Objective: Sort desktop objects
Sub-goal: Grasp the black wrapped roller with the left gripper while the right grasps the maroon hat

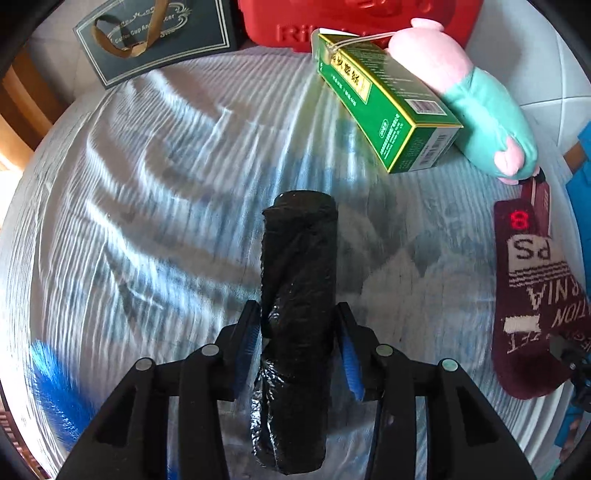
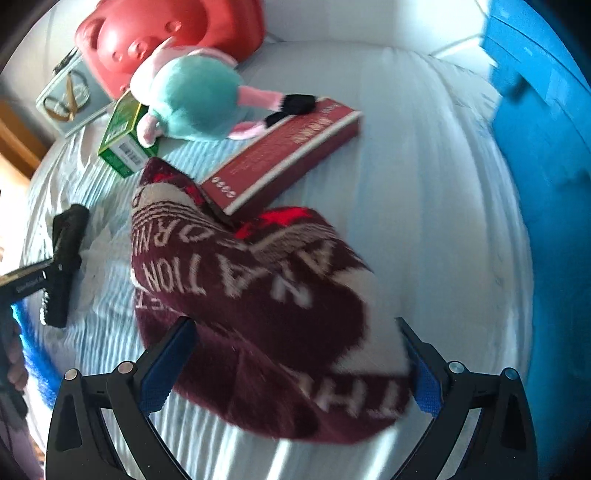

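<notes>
A black roll of plastic bags (image 1: 299, 251) lies lengthwise on the pale rippled cloth (image 1: 147, 184). My left gripper (image 1: 299, 317) is shut on its near half, a blue pad pressed against each side. The right wrist view shows that same roll (image 2: 68, 236) at the far left, gripped by the left gripper (image 2: 55, 273). A maroon knit hat (image 2: 258, 280) with white lettering lies crumpled under my right gripper (image 2: 295, 332). Its jaws stand wide open on either side of the hat, and the pads do not press on it. That hat (image 1: 535, 295) also shows at the right edge of the left wrist view.
A green carton (image 1: 384, 107) and a pink and teal plush toy (image 1: 476, 99) lie beyond the roll. A red plastic case (image 1: 332, 22) and a dark gift box (image 1: 155, 37) sit at the back. A red book (image 2: 288, 155) touches the hat. A blue bin (image 2: 543, 147) stands on the right.
</notes>
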`<state>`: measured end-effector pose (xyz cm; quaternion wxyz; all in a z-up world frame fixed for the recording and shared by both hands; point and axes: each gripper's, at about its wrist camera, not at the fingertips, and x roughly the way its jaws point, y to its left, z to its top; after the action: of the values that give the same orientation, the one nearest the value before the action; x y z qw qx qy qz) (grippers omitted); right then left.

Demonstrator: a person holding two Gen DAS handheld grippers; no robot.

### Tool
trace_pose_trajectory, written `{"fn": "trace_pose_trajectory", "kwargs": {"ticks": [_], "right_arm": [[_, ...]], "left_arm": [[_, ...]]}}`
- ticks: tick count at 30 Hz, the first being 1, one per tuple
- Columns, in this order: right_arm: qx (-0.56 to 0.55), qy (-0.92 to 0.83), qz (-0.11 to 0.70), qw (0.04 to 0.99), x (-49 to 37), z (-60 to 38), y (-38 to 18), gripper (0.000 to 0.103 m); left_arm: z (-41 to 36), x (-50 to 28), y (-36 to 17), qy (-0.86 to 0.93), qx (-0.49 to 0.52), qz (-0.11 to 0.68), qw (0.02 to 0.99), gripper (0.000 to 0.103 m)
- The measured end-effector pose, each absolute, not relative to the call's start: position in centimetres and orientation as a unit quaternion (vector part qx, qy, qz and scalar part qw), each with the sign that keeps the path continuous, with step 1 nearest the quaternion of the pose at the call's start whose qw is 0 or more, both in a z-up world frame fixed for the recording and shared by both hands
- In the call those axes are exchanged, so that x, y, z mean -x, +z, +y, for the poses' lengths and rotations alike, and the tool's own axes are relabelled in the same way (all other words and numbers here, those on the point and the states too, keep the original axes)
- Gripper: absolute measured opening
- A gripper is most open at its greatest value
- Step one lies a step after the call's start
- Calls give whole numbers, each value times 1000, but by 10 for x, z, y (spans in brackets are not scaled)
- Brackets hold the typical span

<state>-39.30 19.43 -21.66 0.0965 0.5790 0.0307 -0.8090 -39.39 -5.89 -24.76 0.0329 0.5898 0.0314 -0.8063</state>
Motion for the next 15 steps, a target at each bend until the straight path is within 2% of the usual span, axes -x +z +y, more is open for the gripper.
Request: {"fn": "trace_pose_trajectory", "kwargs": {"ticks": [2, 5, 9, 15], "right_arm": [[-573, -813, 45, 94, 395, 184, -220, 102], [-572, -813, 48, 102, 389, 176, -218, 49], [-561, -818, 39, 118, 376, 174, -204, 34], [-515, -845, 12, 146, 339, 178, -156, 26]], "left_arm": [[-55, 387, -247, -810, -586, 26, 26, 34], [-48, 372, -245, -811, -585, 15, 10, 34], [-42, 343, -237, -811, -585, 20, 11, 34], [-36, 289, -190, -837, -547, 17, 12, 34]]}}
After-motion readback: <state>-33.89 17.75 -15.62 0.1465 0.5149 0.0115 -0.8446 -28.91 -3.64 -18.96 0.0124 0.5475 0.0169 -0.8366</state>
